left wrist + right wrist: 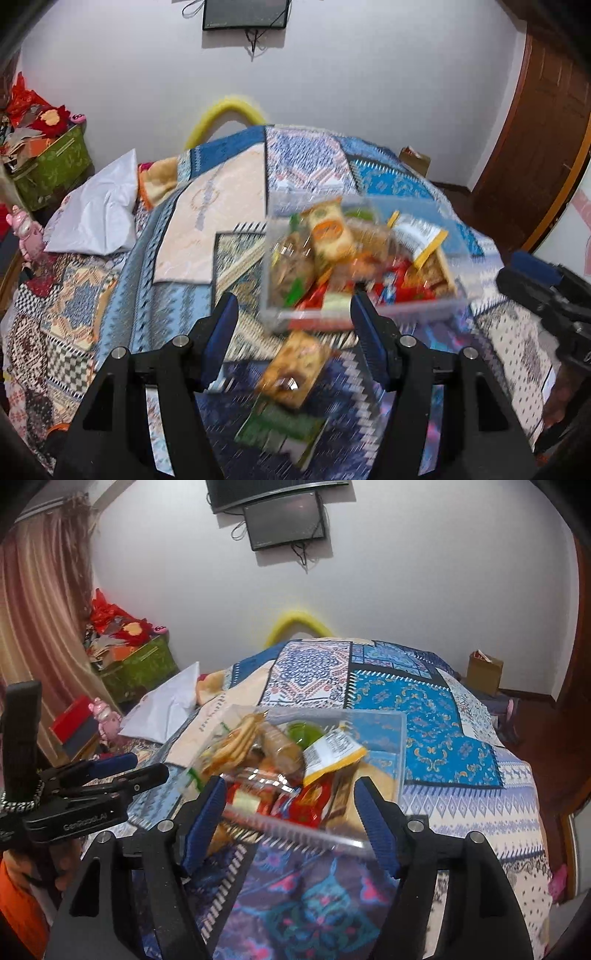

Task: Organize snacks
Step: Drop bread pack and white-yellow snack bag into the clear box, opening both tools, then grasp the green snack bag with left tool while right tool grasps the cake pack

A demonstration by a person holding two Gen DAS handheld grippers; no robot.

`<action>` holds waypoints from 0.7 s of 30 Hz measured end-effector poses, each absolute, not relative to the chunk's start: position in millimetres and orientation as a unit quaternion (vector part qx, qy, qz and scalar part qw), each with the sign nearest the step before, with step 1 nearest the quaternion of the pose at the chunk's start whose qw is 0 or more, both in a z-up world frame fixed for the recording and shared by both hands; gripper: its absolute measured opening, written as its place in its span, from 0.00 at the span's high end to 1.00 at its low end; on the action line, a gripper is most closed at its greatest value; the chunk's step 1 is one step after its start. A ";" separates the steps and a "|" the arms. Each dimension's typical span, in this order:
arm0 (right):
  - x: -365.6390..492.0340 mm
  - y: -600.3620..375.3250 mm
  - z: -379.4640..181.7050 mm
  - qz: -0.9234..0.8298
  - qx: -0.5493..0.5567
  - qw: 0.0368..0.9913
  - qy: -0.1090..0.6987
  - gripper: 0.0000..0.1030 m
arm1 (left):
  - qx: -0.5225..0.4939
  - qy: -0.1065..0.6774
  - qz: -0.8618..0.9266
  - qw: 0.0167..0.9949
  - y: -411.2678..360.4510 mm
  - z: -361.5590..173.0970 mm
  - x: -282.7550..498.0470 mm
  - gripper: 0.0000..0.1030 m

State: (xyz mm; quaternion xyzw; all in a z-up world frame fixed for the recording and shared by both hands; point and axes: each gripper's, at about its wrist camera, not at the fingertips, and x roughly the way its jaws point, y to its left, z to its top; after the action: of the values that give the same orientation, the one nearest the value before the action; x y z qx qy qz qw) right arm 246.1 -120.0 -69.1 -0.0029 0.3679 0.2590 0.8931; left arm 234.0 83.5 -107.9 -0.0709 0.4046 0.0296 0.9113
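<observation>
A clear plastic bin (369, 314) full of mixed snack packets sits on the patterned bedspread; it also shows in the right wrist view (388, 731). In front of it lie a tan snack packet (295, 369) and a green packet (280, 432), between the fingers of my left gripper (293, 317), which is open and empty above them. My right gripper (291, 805) is open and empty at the bin's near edge. The left gripper shows at the left of the right wrist view (122, 771), the right gripper at the right of the left wrist view (532, 273).
The bed carries a white pillow (96, 214) and a folded cream cloth (218, 214). A green box of clutter (48, 162) stands at the left wall. A cardboard box (484, 672) and a wooden door (535, 147) are at the right.
</observation>
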 end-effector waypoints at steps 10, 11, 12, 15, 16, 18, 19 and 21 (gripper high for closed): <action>217.6 -111.1 -98.9 0.272 -0.017 0.874 0.402 0.33 | -0.089 0.484 0.026 0.870 104.0 -174.0 200.4 0.39; 215.9 -109.9 -102.5 0.273 -0.018 0.872 0.406 0.33 | -0.089 0.491 0.023 0.866 102.8 -180.9 198.6 0.39; 215.2 -108.3 -106.1 0.273 -0.020 0.870 0.410 0.33 | -0.089 0.496 0.019 0.863 100.9 -186.3 196.7 0.39; 213.0 -104.4 -115.8 0.276 -0.020 0.863 0.423 0.33 | -0.087 0.514 0.002 0.854 92.0 -201.6 192.3 0.39; 211.5 -103.9 -117.7 0.276 -0.020 0.862 0.426 0.33 | -0.087 0.518 -0.004 0.851 88.6 -206.0 191.0 0.39; 210.5 -102.4 -123.6 0.278 -0.021 0.858 0.432 0.33 | -0.083 0.522 -0.008 0.849 82.2 -212.8 189.4 0.39; 209.9 -101.8 -126.0 0.277 -0.022 0.857 0.434 0.33 | -0.080 0.519 -0.007 0.851 80.4 -213.5 188.5 0.38; 209.8 -100.9 -129.7 0.278 -0.021 0.854 0.439 0.33 | -0.080 0.516 -0.008 0.853 79.8 -215.0 188.5 0.36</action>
State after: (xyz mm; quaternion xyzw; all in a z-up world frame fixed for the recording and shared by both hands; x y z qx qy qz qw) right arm 209.8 -100.9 -129.7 -0.0212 0.4392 0.2781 0.8540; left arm 188.5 79.8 -215.0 -0.0803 0.5159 -0.0081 0.8528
